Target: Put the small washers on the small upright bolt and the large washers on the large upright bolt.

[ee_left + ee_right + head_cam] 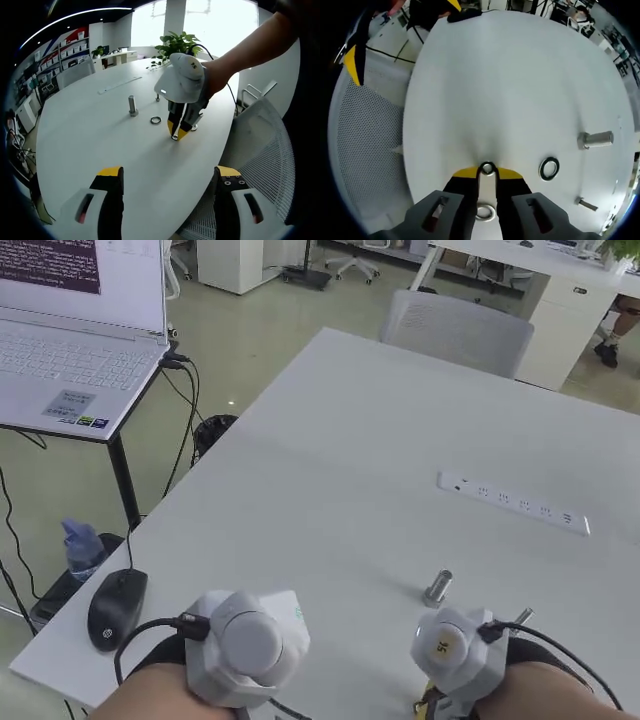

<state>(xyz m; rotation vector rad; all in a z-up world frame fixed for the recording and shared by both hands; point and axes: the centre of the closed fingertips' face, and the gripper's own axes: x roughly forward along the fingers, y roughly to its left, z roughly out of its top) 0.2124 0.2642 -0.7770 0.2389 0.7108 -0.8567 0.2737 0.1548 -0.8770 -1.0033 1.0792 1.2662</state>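
White table [330, 470]: white power strip [512, 503] lies toward its right side; black mouse [116, 607] at its near-left corner; open laptop [70, 350] beyond its left edge; grey chair [455, 332] at its far end.

A round yellow sticker [443, 647] on the right gripper [176, 134] reads 15. The mouse [117, 607] bears an hp logo. The text on the laptop [70, 360] screen is too small to read.

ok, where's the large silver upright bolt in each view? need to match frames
Head view: the large silver upright bolt is at lower right, on the white table.
Left gripper view: the bolt is at upper centre-left, standing upright.
Right gripper view: the bolt is at the right edge, sideways in the picture.
Shared landmark: the thin small silver bolt standing near it.
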